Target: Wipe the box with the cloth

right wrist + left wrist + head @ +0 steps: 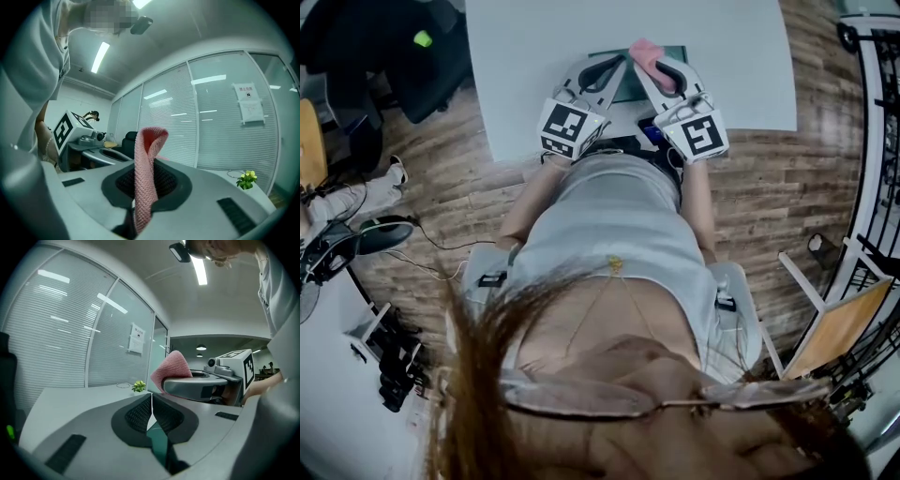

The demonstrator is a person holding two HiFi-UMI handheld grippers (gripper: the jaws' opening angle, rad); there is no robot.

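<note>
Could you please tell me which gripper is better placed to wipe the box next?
The right gripper: its fingers pinch the pink knitted cloth, held over the teal rectangular box. The left gripper is closed on that box's edge, so it seems better suited to steadying it.

The box (630, 89) lies at the tabletop's (534, 56) near edge, midway along it, in front of the seated person. The left hand-held gripper (614, 64) is at the box's left side, with the box's edge between its jaws. The right hand-held gripper (649, 58) is just beside it, with the cloth (645, 54) in its jaws above the box. A small plant (247, 179) stands towards the far edge. A chair (422, 56) stands on the floor to the left of the tabletop.
</note>
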